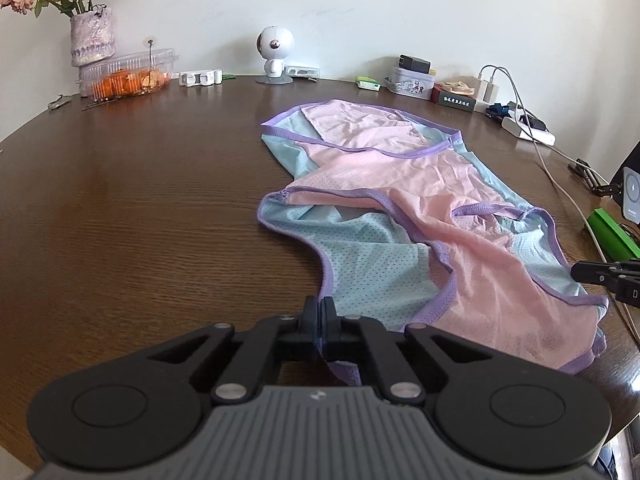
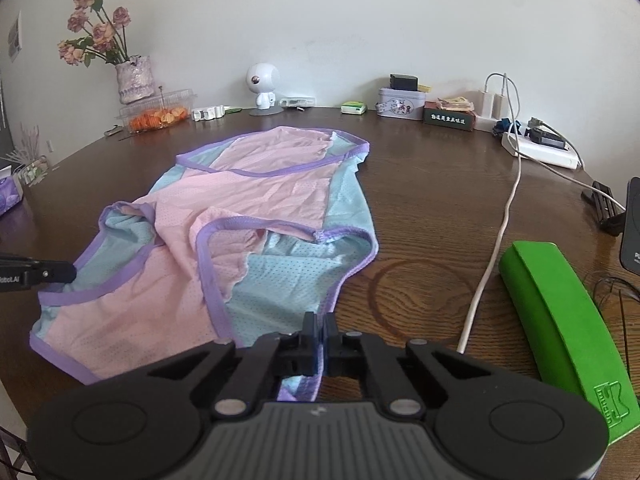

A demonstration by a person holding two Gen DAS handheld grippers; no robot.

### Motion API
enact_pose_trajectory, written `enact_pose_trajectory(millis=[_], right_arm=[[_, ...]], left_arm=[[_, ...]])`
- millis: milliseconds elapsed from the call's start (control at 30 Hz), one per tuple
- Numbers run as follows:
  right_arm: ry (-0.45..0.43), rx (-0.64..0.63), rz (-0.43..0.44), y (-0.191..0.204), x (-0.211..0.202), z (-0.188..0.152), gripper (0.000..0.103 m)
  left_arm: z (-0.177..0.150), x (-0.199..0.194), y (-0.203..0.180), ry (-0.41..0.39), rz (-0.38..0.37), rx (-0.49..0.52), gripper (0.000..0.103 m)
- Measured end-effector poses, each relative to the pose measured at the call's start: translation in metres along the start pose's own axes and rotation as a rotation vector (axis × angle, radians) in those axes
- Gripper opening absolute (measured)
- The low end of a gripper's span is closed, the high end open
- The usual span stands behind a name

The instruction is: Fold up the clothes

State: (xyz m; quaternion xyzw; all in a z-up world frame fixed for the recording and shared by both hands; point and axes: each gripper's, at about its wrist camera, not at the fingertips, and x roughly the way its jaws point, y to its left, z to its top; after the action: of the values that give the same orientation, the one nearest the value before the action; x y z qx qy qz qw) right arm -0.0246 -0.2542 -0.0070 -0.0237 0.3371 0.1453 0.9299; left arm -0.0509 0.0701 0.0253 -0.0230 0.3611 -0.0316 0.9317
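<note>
The pink and blue garment (image 1: 404, 216) lies spread out on the brown table (image 1: 140, 208), with purple trim along its edges. It looks laid out like this so that it can be folded over on itself.

The left tool (image 1: 319, 312) sits at the near edge of the garment, on the garment's left corner. Its two fingers are pressed tight together, and a bit of the purple trim is pinched between them. The right tool (image 2: 320, 326) sits at the near edge too, on the garment's right corner. Its fingers are also squeezed together, with blue cloth and purple trim caught between them.

I think each tool holds one near corner so both corners can be lifted together and carried over to the far side of the garment. That would keep the fold straight.

Both tools point forward and tip down toward the garment, low over the table. They are side by side, with the near edge of the garment between them.

A green case (image 2: 560, 320) and a white cable (image 2: 496, 240) lie to the right of the garment, just beside it. The cable could get in the way.
</note>
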Motion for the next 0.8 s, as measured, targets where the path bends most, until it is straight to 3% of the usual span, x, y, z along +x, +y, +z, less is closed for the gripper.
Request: enact_pose_trajectory(millis=[100,133,167,200,233,267,333,467,533,600,667,800], right_arm=[[0.015,-0.021,-0.028,-0.006,-0.002,-0.002,0.003],[-0.009,-0.014,-0.023,-0.008,-0.007,-0.002,0.008],[-0.035,-0.007,-0.016,-0.009,-0.012,-0.001,0.016],[-0.061,0.0,-0.01,-0.011,-0.018,0.0,0.048],[-0.086,0.007,-0.004,-0.012,-0.023,0.0,0.09],[-0.114,0.012,0.027,-0.012,-0.028,0.001,0.103],[-0.171,0.021,0.091,-0.012,-0.037,0.002,0.103],[-0.132,-0.07,0.172,0.008,-0.03,0.001,0.101],[-0.108,-0.14,0.192,0.02,-0.025,-0.003,0.09],[-0.082,-0.198,0.214,0.031,-0.021,-0.008,0.082],[-0.049,-0.223,0.224,0.039,-0.017,-0.012,0.071],[-0.018,-0.227,0.228,0.04,-0.016,-0.015,0.055]], left_arm=[[-0.003,-0.007,0.008,-0.03,0.016,-0.021,0.01],[-0.004,-0.012,0.011,-0.062,0.024,-0.033,0.038],[-0.005,-0.019,0.013,-0.095,0.028,-0.046,0.084],[-0.005,-0.026,0.016,-0.128,0.027,-0.059,0.1],[-0.004,-0.034,0.018,-0.163,0.021,-0.069,0.103],[-0.003,-0.041,0.017,-0.187,0.003,-0.075,0.103],[0.002,-0.043,0.011,-0.174,-0.054,-0.065,0.103],[0.0,-0.034,-0.01,-0.126,-0.136,0.035,0.102],[-0.004,-0.03,-0.025,-0.101,-0.18,0.117,0.101],[-0.006,-0.026,-0.037,-0.071,-0.219,0.185,0.093],[-0.006,-0.021,-0.039,-0.023,-0.241,0.207,0.081],[-0.018,-0.017,-0.036,0.016,-0.242,0.201,0.079]])
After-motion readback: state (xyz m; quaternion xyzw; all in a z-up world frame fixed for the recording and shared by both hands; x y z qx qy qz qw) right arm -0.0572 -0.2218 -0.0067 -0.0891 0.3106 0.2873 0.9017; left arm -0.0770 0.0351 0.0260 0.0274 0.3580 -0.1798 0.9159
